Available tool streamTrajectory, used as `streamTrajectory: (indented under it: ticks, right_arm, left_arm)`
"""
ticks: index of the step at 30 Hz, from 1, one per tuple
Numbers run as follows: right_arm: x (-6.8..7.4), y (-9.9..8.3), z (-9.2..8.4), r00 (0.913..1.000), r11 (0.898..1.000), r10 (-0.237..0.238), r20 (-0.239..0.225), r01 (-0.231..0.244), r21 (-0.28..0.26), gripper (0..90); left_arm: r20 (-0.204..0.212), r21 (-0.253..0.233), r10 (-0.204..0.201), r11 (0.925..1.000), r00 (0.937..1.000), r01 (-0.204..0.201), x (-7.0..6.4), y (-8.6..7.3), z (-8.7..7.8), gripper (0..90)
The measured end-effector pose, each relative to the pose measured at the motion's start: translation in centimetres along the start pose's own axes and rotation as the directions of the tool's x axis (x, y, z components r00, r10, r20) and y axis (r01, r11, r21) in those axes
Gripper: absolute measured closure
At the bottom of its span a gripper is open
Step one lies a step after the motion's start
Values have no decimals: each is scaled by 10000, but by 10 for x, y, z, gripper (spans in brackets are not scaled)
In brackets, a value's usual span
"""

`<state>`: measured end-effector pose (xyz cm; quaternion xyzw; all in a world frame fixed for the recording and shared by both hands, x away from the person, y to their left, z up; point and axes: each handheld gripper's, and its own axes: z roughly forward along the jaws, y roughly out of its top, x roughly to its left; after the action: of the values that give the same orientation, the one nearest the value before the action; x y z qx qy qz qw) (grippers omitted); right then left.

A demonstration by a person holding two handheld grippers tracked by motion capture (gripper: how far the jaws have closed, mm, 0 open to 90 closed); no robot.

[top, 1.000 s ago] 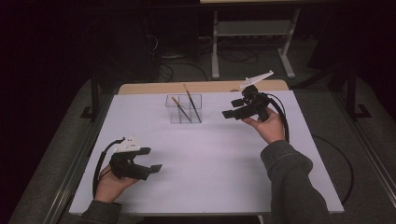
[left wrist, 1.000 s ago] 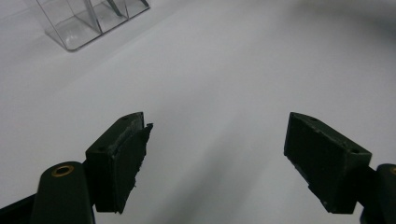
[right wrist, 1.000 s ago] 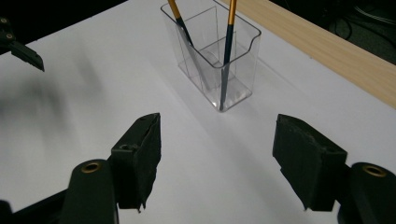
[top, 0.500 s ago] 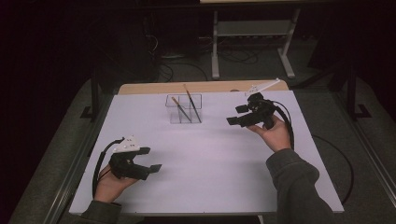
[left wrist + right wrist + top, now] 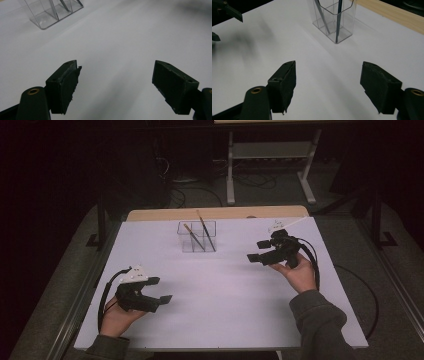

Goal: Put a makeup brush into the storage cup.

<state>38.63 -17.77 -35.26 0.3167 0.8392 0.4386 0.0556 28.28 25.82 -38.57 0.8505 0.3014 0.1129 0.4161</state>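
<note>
A clear plastic holder [image 5: 198, 236] with compartments stands at the back middle of the white table [image 5: 220, 290], and two thin sticks [image 5: 204, 232] lean in it. The holder [image 5: 336, 23] appears ahead in the right gripper view and at top left in the left gripper view [image 5: 51, 11]. My right gripper [image 5: 257, 251] hovers right of the holder, its jaws wide apart with nothing between them; they have just been opening a little further. Near the front left, my left gripper [image 5: 160, 291] rests low over the table, open and empty.
A bare wooden strip [image 5: 215, 213] runs along the table's far edge. Behind it stands a metal rack [image 5: 272, 155] with cables on the dark floor. Black cables trail from both grippers.
My right gripper has moved toward the near right and sunk lower over the table. The left gripper has stayed where it was.
</note>
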Motion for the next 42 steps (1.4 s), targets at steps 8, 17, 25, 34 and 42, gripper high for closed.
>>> streamTrajectory:
  ticks: [8, 17, 25, 34, 42]
  right_arm:
    - [5, -14, -9, 9999, 9998, -49, 98, 51, -205, 274]
    - [7, -26, -16, 9998, 9997, -4, 187, 8, -248, 260]
    - [6, -40, -20, 9995, 9997, 137, 285, -131, -197, 249]
    - [10, -51, -23, 9992, 9991, 178, 358, -164, -382, 237]
    - [13, -59, -28, 9981, 9984, 277, 552, -249, -517, 221]
  left_arm:
    - [-122, -83, -86, 9999, 9999, 85, -1, 0, -3, 194]
    - [-167, -113, -183, 9998, 9997, 181, -1, -2, -3, 187]
    - [-230, -144, -274, 9995, 9994, 270, -1, -4, -2, 188]
    - [-292, -269, -492, 9985, 9984, 484, 0, -8, -5, 188]
    - [-341, -386, -490, 9981, 9982, 477, 0, -11, -8, 189]
